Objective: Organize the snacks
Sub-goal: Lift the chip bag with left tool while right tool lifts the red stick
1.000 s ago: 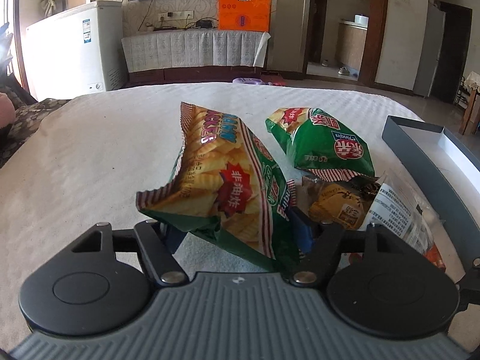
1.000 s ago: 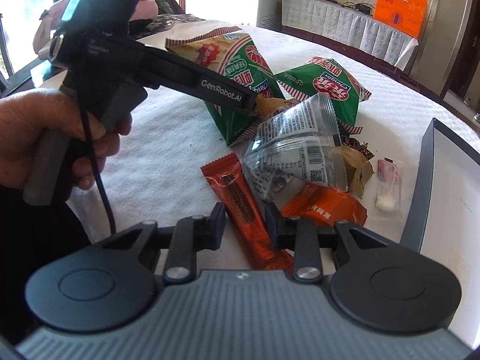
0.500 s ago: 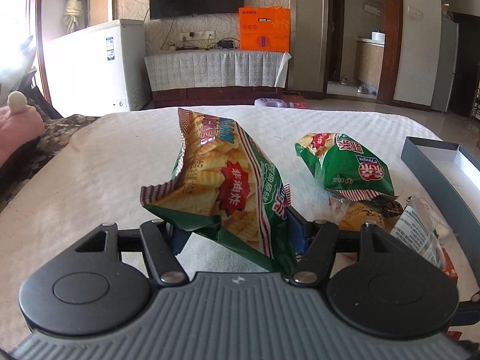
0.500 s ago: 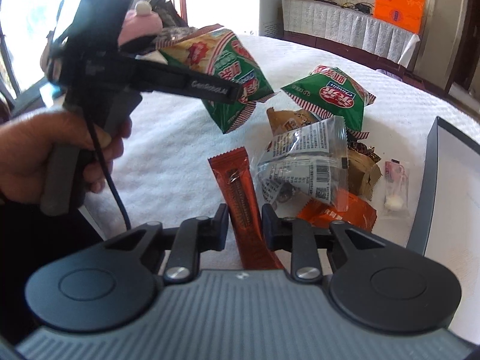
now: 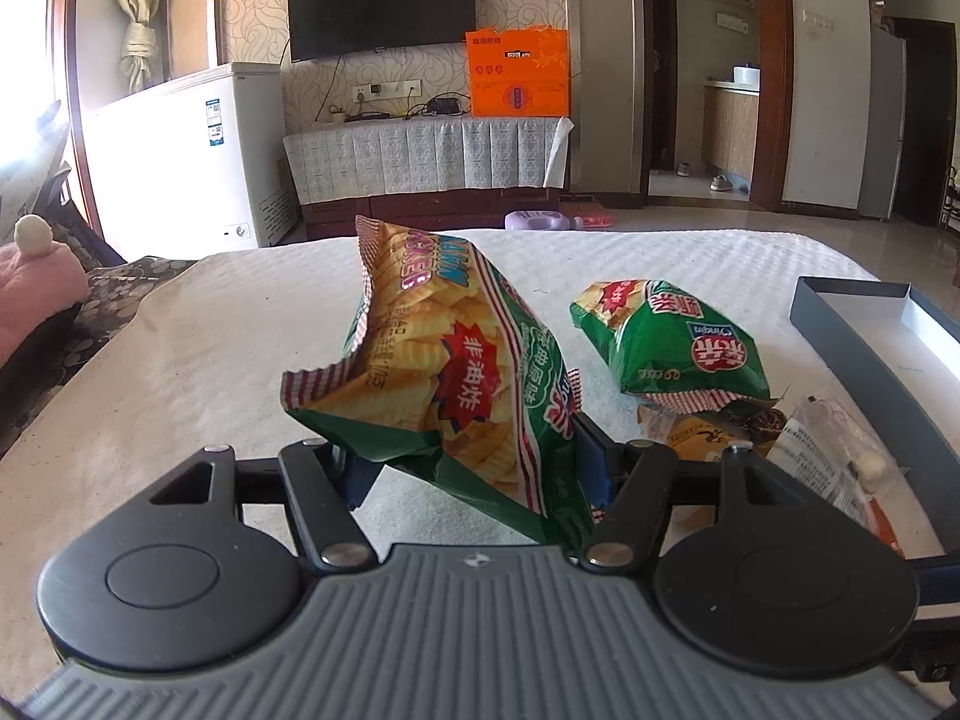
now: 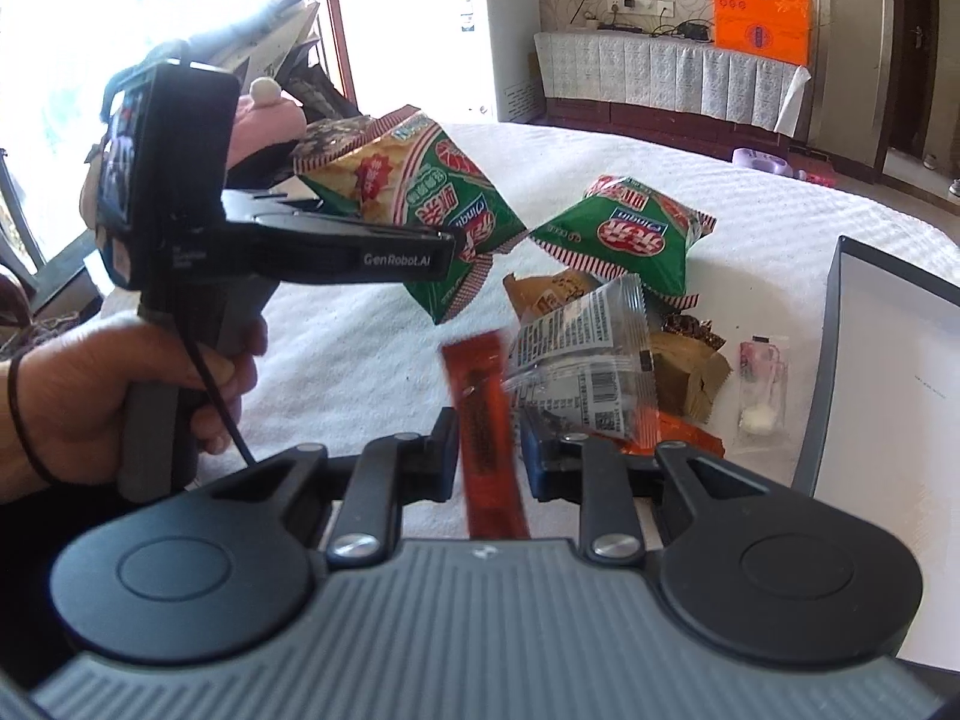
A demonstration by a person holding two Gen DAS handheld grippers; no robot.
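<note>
Between hand-held gripper [image 6: 487, 468] fingers: orange bar [image 6: 483, 414].

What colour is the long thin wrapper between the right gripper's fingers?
Orange-red long thin wrapper, clearest in the right wrist view.

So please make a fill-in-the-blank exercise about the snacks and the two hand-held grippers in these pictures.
1. The left hand-held gripper holds a large bag of ____ above the white table.
2. The strip between the closing fingers of the right hand-held gripper is coloured ____.
3. The grey box at the table's edge has ____ snacks in it.

Missing words: chips; orange; no
</note>
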